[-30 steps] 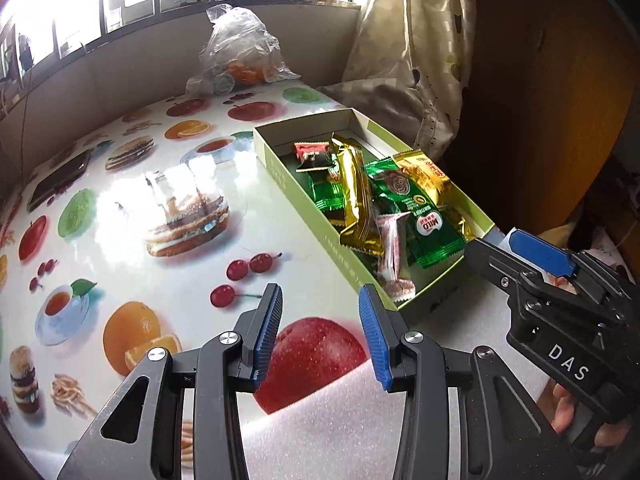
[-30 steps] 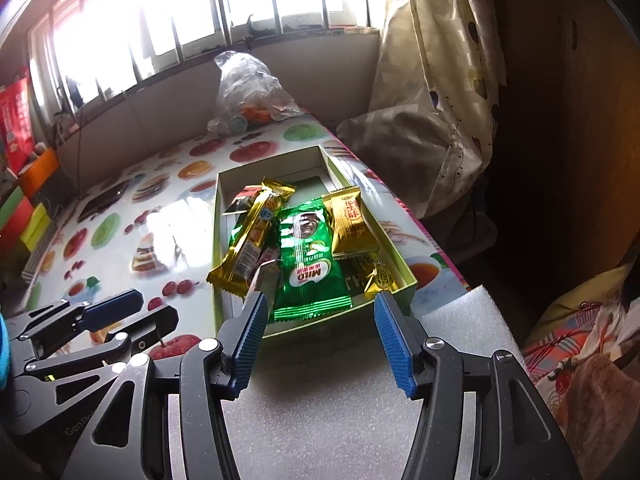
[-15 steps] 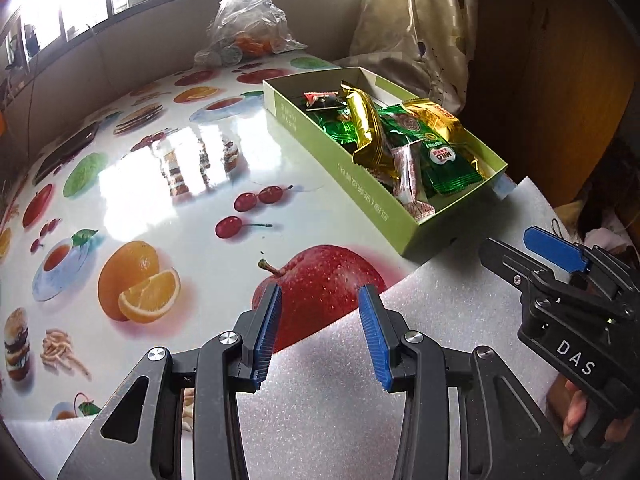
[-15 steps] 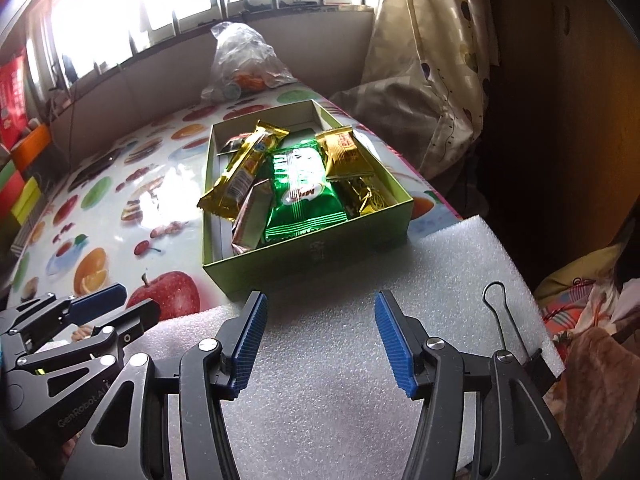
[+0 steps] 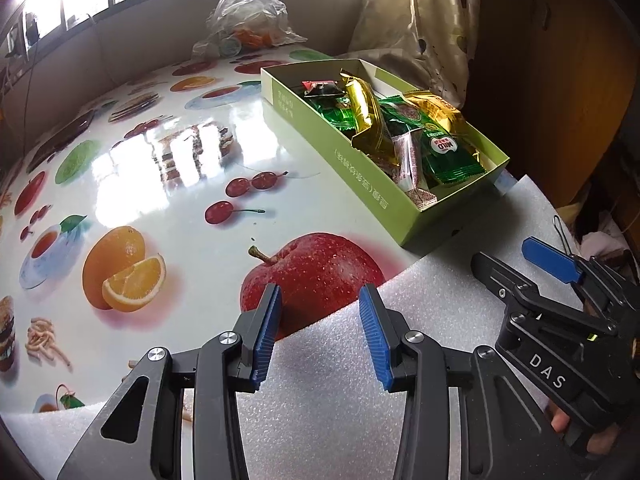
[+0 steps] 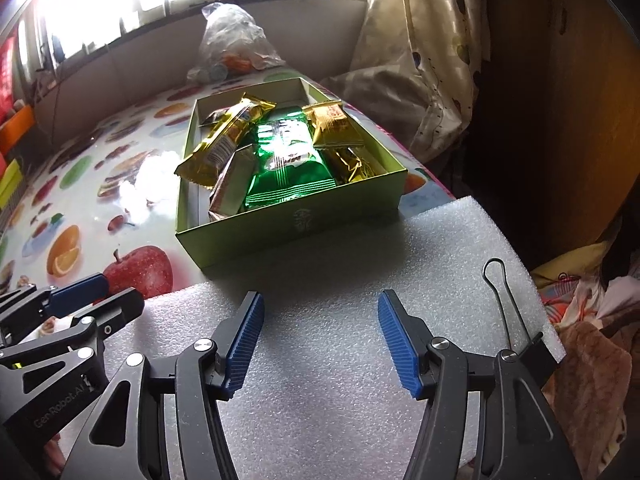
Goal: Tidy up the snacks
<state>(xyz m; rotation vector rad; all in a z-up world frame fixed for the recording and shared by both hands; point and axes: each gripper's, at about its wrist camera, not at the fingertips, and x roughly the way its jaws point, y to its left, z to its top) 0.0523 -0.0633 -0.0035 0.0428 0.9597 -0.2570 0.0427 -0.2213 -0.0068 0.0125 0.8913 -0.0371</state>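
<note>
A light green box (image 5: 372, 188) (image 6: 280, 228) stands on the fruit-print table, filled with several snack packets: a gold bar (image 5: 366, 114) (image 6: 224, 140), a green Milo sachet (image 5: 444, 152) (image 6: 288, 160) and an orange-gold packet (image 6: 334, 126). My left gripper (image 5: 320, 330) hovers open and empty over the edge of a white foam sheet (image 5: 340, 400), short of the box. My right gripper (image 6: 320, 340) is also over the foam (image 6: 340, 320), in front of the box; its jaws are opening with nothing between them. Each gripper shows at the side of the other's view.
A clear plastic bag (image 5: 244, 20) (image 6: 232, 48) lies at the table's far end under the window. A curtain (image 6: 420, 60) hangs at the right. A binder clip (image 6: 508, 308) grips the foam's right edge. Bedding (image 6: 580, 320) lies beyond it.
Both grippers have drawn back and sunk from the box towards the foam sheet, so the box now looks farther off. The right gripper's jaws stand wider than before.
</note>
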